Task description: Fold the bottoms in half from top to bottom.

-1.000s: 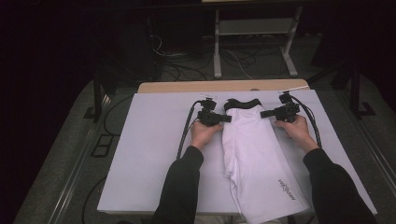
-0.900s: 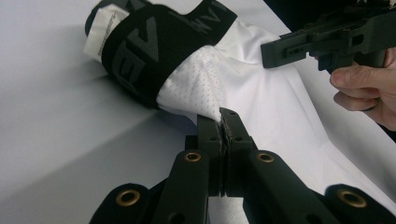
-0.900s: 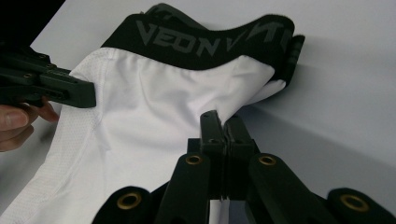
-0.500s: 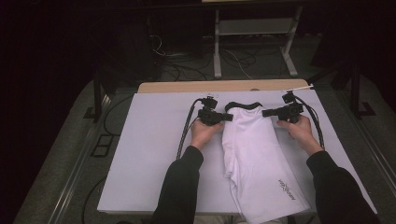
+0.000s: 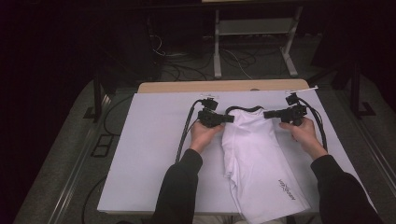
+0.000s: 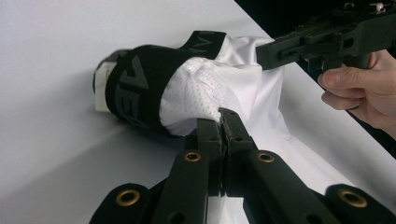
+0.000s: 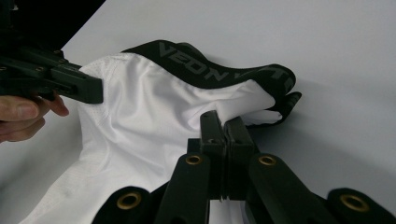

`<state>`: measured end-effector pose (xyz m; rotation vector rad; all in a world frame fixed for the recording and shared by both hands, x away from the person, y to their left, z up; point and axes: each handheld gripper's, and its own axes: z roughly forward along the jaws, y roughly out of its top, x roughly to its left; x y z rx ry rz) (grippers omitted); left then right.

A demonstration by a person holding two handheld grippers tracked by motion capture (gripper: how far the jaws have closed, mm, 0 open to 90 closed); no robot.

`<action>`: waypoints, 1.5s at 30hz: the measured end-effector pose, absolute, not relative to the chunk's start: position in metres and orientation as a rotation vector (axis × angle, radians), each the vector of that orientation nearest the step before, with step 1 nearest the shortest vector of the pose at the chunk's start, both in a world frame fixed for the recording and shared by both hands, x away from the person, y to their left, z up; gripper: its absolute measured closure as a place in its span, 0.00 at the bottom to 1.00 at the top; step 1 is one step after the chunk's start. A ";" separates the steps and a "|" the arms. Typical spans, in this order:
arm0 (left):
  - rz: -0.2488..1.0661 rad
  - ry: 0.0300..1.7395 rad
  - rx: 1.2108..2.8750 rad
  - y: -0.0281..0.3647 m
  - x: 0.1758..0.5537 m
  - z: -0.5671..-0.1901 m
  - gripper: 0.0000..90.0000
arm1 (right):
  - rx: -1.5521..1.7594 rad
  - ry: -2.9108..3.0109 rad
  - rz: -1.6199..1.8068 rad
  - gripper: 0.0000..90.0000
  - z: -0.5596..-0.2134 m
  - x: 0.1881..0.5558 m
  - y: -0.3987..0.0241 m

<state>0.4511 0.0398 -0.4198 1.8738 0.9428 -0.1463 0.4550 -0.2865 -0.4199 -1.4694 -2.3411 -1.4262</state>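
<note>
Both grippers pinch the white shorts (image 5: 254,154) near the black waistband (image 5: 243,110): left gripper (image 5: 228,118), right gripper (image 5: 267,114) clamped on fabric. Next: probably stretch them flat, evenly.

A white garment (image 5: 258,158) with a black waistband (image 5: 243,110) is lying lengthwise on the white-covered bench (image 5: 149,154). The left claw (image 5: 229,118) and the right claw (image 5: 267,114) are each pinching its upper edge, one at either side, cables trailing from both.

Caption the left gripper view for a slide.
Left gripper shut on the white shorts near the black waistband; right gripper grips the far side, over the white table.
</note>
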 end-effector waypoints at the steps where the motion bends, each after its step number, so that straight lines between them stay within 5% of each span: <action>1: -0.148 0.938 1.870 0.040 0.449 -0.419 0.97 | -1.469 -2.336 -1.432 0.97 -0.419 0.453 -0.287; 45: -0.292 0.818 1.828 0.031 0.376 -0.397 0.97 | -1.378 -2.377 -1.446 0.97 -0.411 0.388 -0.300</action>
